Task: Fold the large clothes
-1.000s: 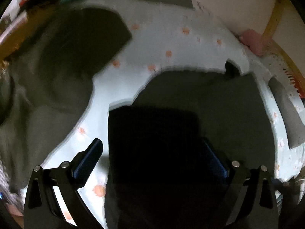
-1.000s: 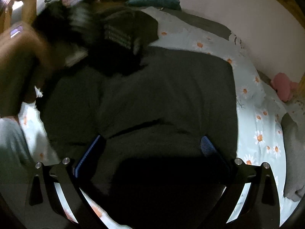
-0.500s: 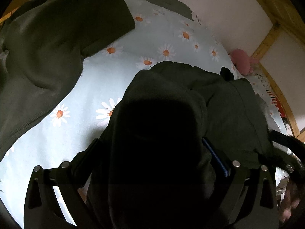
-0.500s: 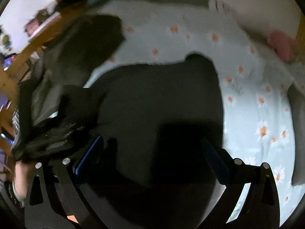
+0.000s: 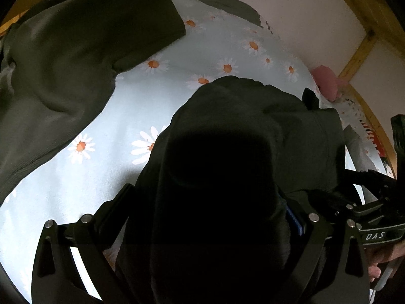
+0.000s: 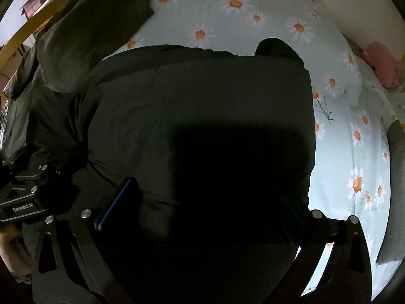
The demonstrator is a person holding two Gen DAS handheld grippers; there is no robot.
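Garment: a large dark olive-green fleece garment [image 6: 202,96] is seen spread on the bed, its folded body lying flat in the middle of the right wrist view and one part [image 5: 83,50] stretched away to the upper left.
Bedding: a pale blue bedsheet printed with white and orange daisies [image 5: 207,48] is seen under and around the garment.
Left gripper [image 5: 205,210]: its fingers are held wide apart, and a bunched hump of the dark garment is seen piled between them; whether the cloth is pinched cannot be told, since the space between the pads is in deep shadow.
Right gripper [image 6: 202,202]: its fingers are likewise spread wide over the flat folded cloth; a blue pad [image 6: 114,202] is visible on the left finger, and contact with the cloth cannot be told.
Relation of tools: the right gripper's body is caught at the right edge of the left wrist view, just beside the left gripper.
Background: a pink soft toy [image 6: 382,63] is seen near the white wall [image 5: 291,7], beside a wooden bed frame [image 5: 359,53].
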